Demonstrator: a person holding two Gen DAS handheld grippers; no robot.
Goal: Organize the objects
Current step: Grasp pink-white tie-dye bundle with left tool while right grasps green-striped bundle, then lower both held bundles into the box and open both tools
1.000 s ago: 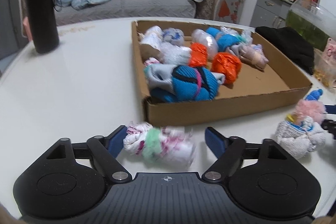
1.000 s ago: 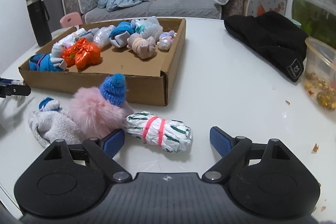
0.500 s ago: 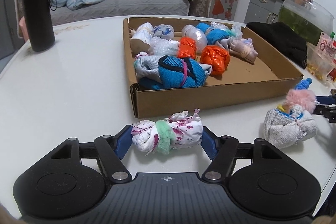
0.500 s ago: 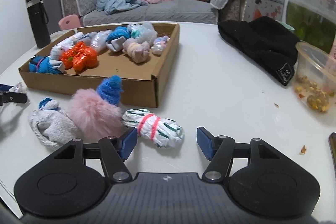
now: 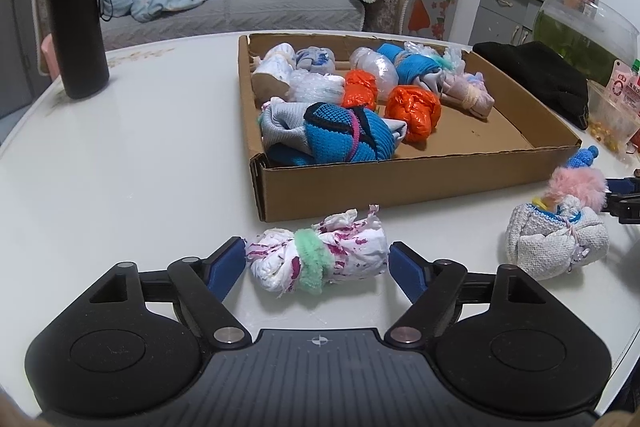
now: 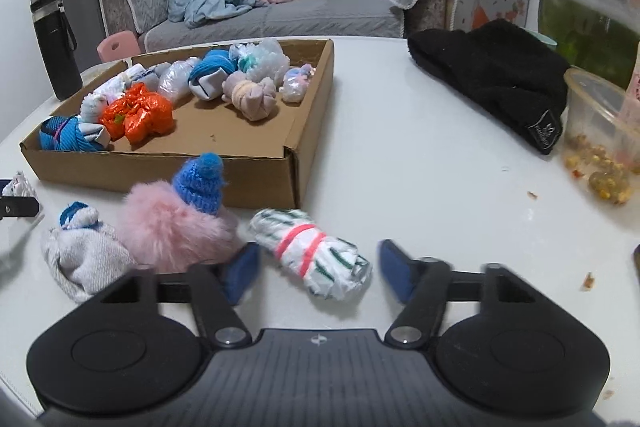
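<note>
White tabletop [image 5: 152,155] spreads beneath us. Our left gripper [image 5: 318,261] has just been opening; the pink-speckled white bundle [image 5: 320,259] lies between its jaws, unpinched. Our right gripper [image 6: 316,265] has just been closing around the green-striped bundle [image 6: 316,253], pads not yet pressing. Beyond both sits the cardboard tray [image 5: 400,183] holding more bundles; a pink pompom [image 6: 176,231] lies near left.

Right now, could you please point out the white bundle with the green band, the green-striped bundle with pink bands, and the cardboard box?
white bundle [image 5: 320,261], left wrist view, green band.
green-striped bundle [image 6: 310,253], right wrist view, middle.
cardboard box [image 5: 400,183], left wrist view, front wall.
</note>
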